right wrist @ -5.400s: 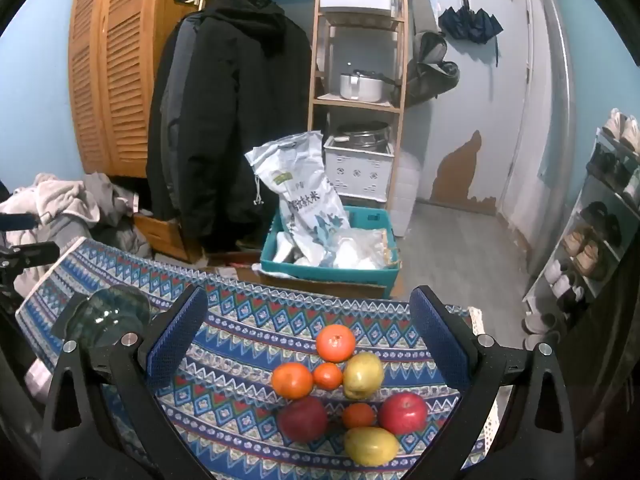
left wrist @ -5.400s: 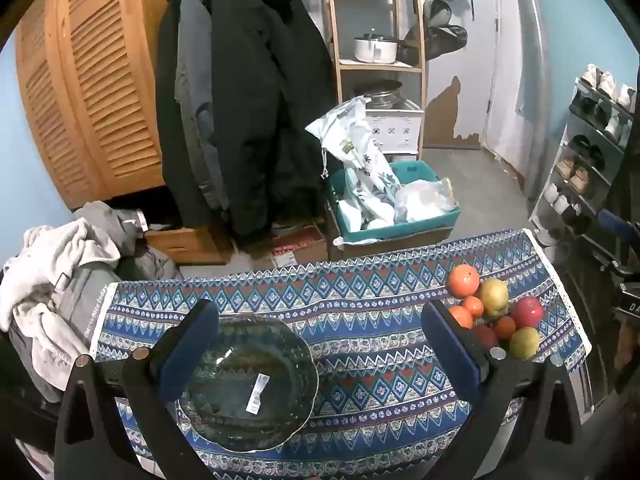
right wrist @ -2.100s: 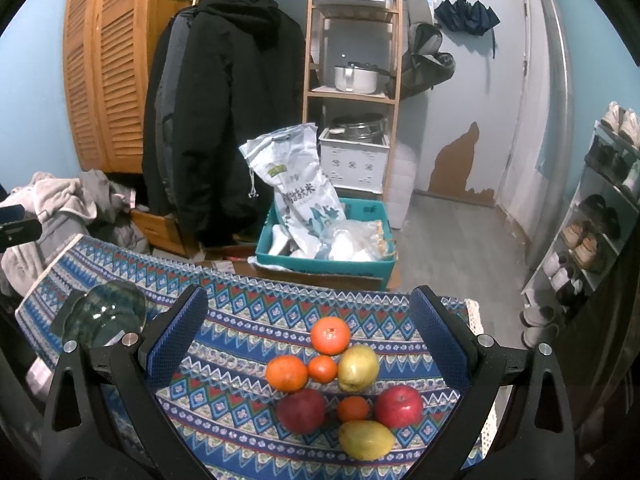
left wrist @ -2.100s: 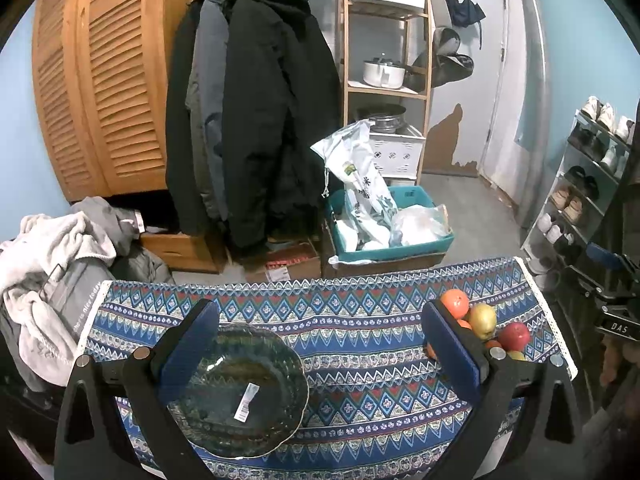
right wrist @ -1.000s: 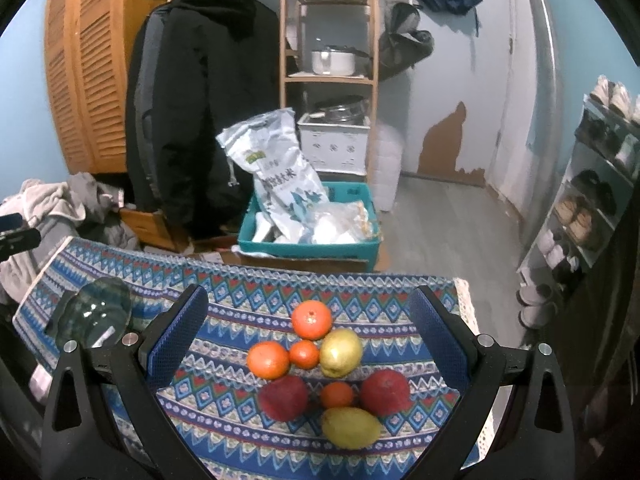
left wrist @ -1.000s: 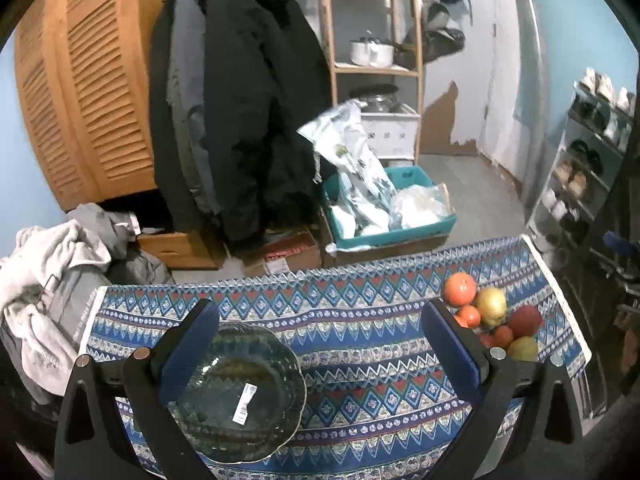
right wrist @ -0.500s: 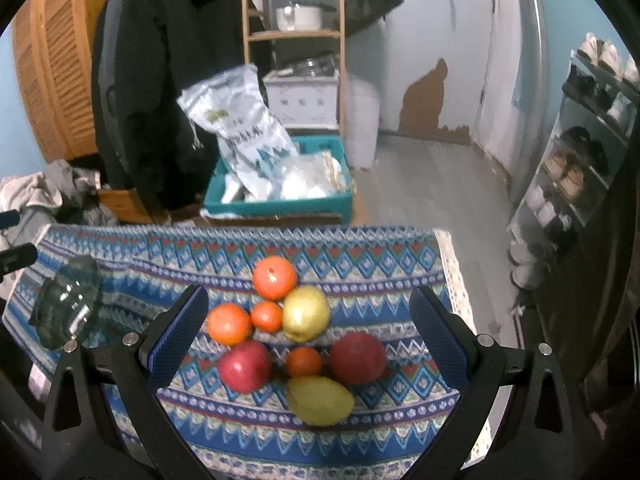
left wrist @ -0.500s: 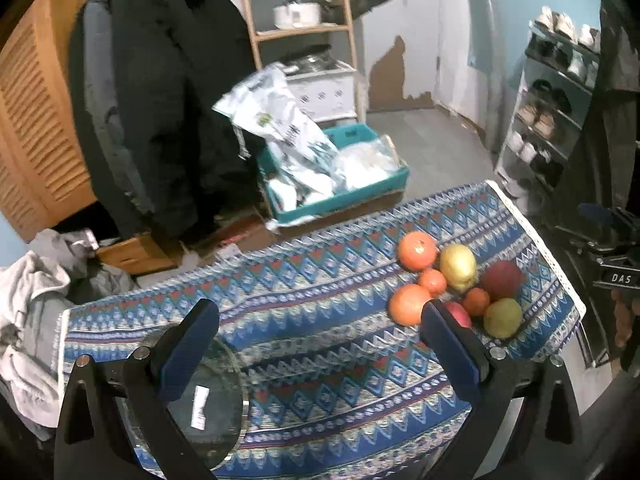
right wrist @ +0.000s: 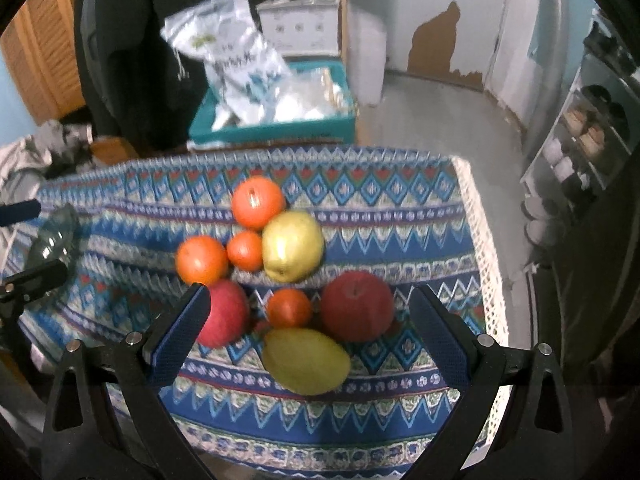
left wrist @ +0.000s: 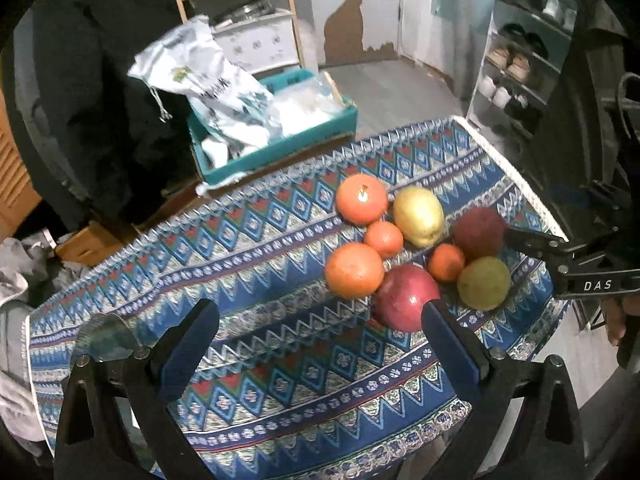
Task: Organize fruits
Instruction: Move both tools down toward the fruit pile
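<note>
Nothing is sorted yet, as far as I can judge: all eight fruits lie in one tight cluster on the patterned cloth (left wrist: 256,264) over the counter, and the glass bowl (left wrist: 102,338) holds no fruit in the part that shows. In the right wrist view the cluster sits dead centre: a big orange (right wrist: 258,203) at 12 o'clock of the group, a yellow pear (right wrist: 293,246) touching it, a red apple (right wrist: 357,305) at 4 o'clock, a greenish pear (right wrist: 306,361) at 6 o'clock, another red apple (right wrist: 224,312) at 8 o'clock. The bowl is well apart, at 9 o'clock near the cloth's edge.

The right gripper (right wrist: 306,334) hangs over the cluster, tilted down, jaws wide apart and empty, the greenish pear between them (a likely first pick). The left gripper (left wrist: 320,344) hovers above the cloth, jaws also spread and empty, the near red apple just beside its right finger (left wrist: 450,346)
</note>
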Demonstrator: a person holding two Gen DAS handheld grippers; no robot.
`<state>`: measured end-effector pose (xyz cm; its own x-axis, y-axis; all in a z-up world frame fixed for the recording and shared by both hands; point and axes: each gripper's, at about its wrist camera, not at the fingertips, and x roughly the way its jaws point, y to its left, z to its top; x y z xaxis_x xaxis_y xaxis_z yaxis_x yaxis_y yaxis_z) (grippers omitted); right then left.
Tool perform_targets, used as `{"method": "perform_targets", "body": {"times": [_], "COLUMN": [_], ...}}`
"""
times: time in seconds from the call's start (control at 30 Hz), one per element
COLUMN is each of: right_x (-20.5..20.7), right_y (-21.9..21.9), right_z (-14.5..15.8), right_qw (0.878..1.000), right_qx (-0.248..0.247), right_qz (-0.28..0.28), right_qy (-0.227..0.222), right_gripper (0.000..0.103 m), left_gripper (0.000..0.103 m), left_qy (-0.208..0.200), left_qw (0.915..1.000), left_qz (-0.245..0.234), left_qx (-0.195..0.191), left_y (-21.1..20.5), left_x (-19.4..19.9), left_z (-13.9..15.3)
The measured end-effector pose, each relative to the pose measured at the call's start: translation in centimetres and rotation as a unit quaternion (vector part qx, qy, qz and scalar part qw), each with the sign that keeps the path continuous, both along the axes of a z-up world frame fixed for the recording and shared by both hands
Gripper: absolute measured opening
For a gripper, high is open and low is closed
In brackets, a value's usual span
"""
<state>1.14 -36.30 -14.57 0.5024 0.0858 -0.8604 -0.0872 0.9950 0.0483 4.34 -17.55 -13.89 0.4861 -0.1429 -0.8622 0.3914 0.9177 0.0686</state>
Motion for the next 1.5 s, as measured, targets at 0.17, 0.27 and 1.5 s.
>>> {"method": "perform_targets", "body": {"times": [0.17, 0.27, 1.5], "right_x": [0.2, 0.3, -1.5], "right_y": [-0.5, -0.2, -2.4], "right_z": [-2.7, -4.2, -9.2], "right_qw": [0.999, 0.998, 0.994], "right_qx": [0.002, -0.005, 0.021], "right_qz": [0.006, 0.017, 0.022], "right_qy": [0.037, 0.055, 0.104], "right_gripper": [0.099, 0.099, 0.080], "left_gripper": [0.102, 0.102, 0.102], "left_qy": [0.024, 0.032, 0.135], "left_qw": [0.9997, 0.9993, 0.9893], "left_qz": [-0.011, -0.017, -0.056], "left_qx": [0.003, 0.012, 0.005], "left_y": [-0.9, -1.2, -7.7], "left_x": [0.0, 0.2, 3.0], "left_z": [-2.8, -4.1, -11.3]}}
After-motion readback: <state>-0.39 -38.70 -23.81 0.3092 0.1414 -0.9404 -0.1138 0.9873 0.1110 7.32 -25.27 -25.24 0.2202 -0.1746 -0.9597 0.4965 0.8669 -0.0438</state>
